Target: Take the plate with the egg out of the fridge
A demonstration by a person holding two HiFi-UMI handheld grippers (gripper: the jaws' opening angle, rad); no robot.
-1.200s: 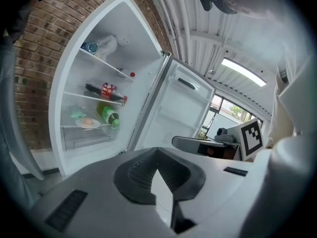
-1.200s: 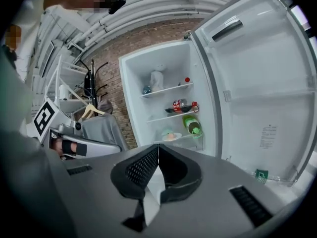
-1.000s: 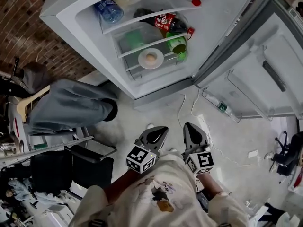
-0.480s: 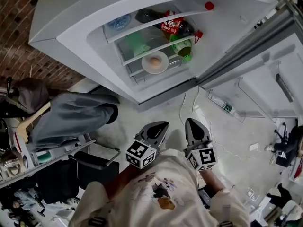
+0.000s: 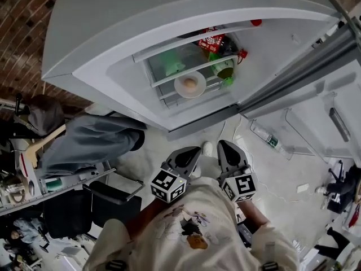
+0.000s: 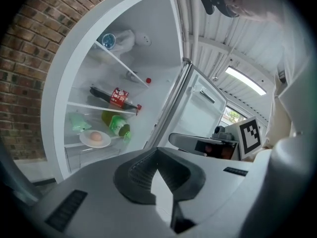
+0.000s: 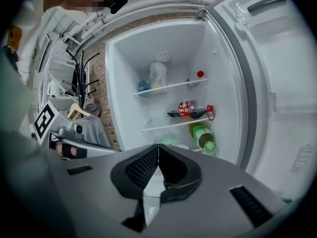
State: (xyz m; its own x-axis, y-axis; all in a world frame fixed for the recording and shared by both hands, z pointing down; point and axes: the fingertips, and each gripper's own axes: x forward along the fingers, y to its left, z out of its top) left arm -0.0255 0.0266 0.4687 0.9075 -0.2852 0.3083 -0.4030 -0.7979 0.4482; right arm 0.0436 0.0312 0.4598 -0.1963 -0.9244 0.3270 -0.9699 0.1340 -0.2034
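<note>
A white plate (image 5: 190,86) (image 6: 95,139) with a brown egg (image 5: 191,84) (image 6: 96,137) on it rests on a low shelf inside the open fridge (image 5: 141,49). My left gripper (image 5: 188,156) (image 6: 157,155) and right gripper (image 5: 227,152) (image 7: 158,153) are held side by side close to my chest, well short of the fridge. Both are shut with nothing between the jaws. In the right gripper view the plate is mostly hidden behind the jaws.
A dark cola bottle (image 5: 217,41) (image 7: 190,110) lies on the shelf above the plate, and a green bottle (image 5: 224,69) (image 7: 203,135) stands beside the plate. The fridge door (image 5: 316,112) stands open at the right. A grey garment on a hanger (image 5: 84,137) and black chairs (image 5: 90,205) are at the left.
The head view has shifted closer to the fridge, so the plate and shelves sit lower in frame. Both grippers have stayed shut and close together.
</note>
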